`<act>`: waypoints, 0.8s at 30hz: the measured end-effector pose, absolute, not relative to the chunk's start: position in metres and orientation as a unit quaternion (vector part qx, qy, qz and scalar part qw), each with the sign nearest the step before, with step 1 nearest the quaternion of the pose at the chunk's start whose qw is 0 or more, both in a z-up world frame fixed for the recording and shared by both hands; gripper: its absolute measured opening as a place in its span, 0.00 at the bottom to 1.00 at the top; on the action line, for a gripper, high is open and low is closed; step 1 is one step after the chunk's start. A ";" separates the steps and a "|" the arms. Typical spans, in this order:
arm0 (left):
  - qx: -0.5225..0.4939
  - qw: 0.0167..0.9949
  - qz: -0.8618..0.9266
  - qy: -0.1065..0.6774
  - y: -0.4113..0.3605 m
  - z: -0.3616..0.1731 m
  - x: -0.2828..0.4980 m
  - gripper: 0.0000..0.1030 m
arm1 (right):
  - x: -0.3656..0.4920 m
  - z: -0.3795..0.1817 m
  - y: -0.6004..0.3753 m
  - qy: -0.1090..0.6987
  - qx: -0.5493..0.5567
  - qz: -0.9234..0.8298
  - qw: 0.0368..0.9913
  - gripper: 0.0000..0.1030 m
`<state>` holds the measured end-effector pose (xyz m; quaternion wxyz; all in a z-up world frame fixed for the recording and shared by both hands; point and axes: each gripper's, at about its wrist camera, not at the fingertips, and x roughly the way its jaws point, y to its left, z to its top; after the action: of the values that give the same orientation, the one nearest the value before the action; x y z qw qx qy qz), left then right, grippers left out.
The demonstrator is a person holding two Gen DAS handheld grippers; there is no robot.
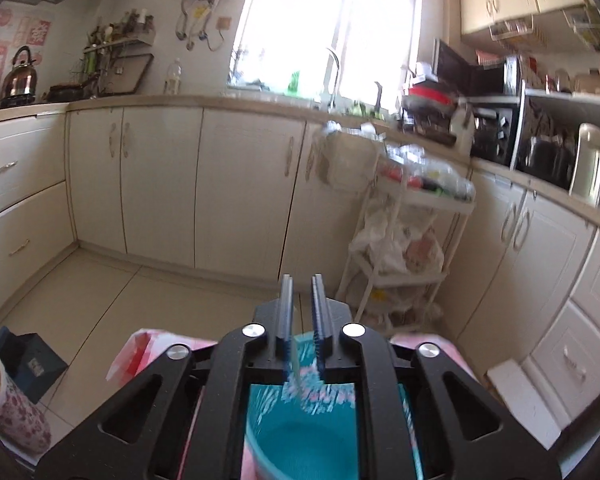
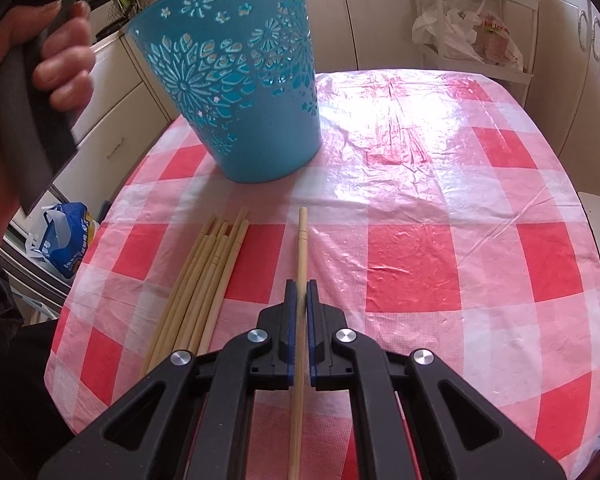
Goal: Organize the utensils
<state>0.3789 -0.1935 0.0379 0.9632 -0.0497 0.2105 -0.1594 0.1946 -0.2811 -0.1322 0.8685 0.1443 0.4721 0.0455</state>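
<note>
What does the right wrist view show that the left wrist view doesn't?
Only the right wrist view: the right hand-held gripper shut on a single chopstick, a bundle of loose chopsticks beside it on the checked tablecloth, and a hand at the left edge.
Only the left wrist view: the left hand-held gripper, slightly open, above the bucket's inside, plus the cabinets and window.
Both: the blue cut-out bucket.

Bright window [image 1: 324, 20] above sink counter. Cream cabinets [image 1: 160, 184] along walls, pale tiled floor [image 1: 112, 304]. Kettle [image 1: 20, 74] on stove at left, white trolley [image 1: 412, 216] with bags by right-hand cabinets.
</note>
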 end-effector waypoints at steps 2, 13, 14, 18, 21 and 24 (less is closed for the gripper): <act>-0.037 0.960 -0.162 0.224 -0.187 0.033 0.368 0.28 | 0.195 -0.133 -0.280 0.475 0.139 0.044 0.868 0.06; -0.114 0.960 -0.120 0.226 -0.087 0.021 0.298 0.67 | 0.206 -0.134 -0.276 0.476 0.118 0.038 0.871 0.27; -0.115 0.959 -0.118 0.229 -0.083 0.017 0.301 0.67 | 0.207 -0.134 -0.275 0.479 0.110 0.036 0.870 0.21; -0.138 0.950 -0.113 0.256 -0.071 0.007 0.311 0.67 | 0.205 -0.133 -0.270 0.488 0.065 0.031 0.870 0.06; -0.151 0.948 -0.112 0.258 -0.064 0.007 0.311 0.67 | 0.197 -0.128 -0.283 0.481 0.109 0.039 0.869 0.06; -0.159 0.947 -0.111 0.255 -0.061 0.011 0.311 0.68 | 0.182 -0.100 -0.300 0.425 0.174 0.052 0.887 0.06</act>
<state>0.3111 -0.0615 0.0105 0.9474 -0.1586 0.2548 -0.1115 0.1824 -0.3004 -0.1003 0.8866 0.1744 0.4251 0.0519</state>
